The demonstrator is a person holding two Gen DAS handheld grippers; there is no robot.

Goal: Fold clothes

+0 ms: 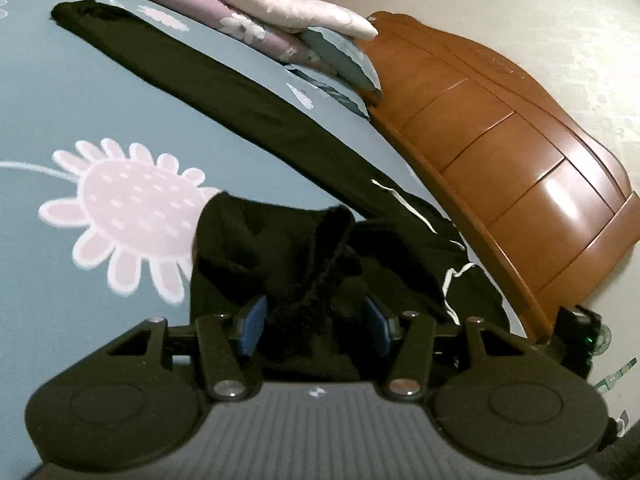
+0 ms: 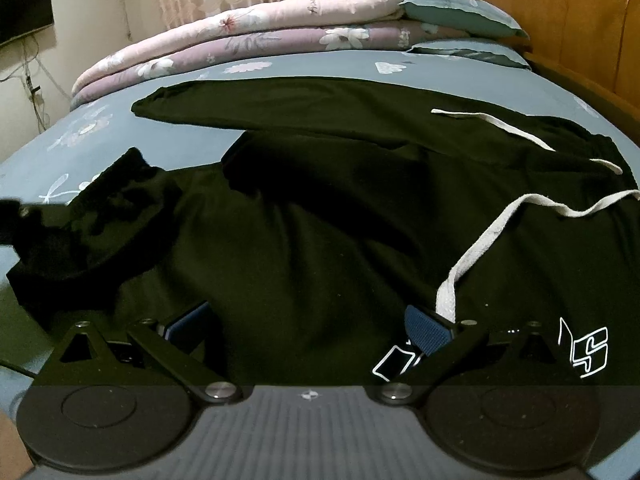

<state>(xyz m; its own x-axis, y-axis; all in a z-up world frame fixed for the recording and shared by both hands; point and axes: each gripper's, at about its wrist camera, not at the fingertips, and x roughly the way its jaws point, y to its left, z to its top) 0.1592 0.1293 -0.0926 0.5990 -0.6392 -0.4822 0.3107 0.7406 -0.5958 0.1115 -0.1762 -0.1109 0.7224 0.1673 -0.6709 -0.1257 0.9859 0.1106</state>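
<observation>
One black fleecy trouser leg (image 1: pixel 280 248) bunched in left tongs (image 1: pixel 316 326), right tongs (image 2: pixel 308 328) agape over smooth cloth.

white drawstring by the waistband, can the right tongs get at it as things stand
Probably yes: the white drawstring lies on top of the black trousers, its end right beside the open right tongs, with nothing covering it.

Black trousers (image 2: pixel 320 240): matt soft cloth; bunched part near left gripper (image 1: pixel 316 322) looks fuzzy. Drawstring (image 2: pixel 472 256): rough white woven cord. Bed sheet (image 1: pixel 60 100): smooth matt cloth, printed flowers. Headboard (image 1: pixel 520 168): varnished wood, glossy. Folded quilts (image 2: pixel 240 40): soft padded cloth. Gripper pads (image 2: pixel 426 334): blue, ribbed; arms matt black plastic, shiny metal pins.
</observation>
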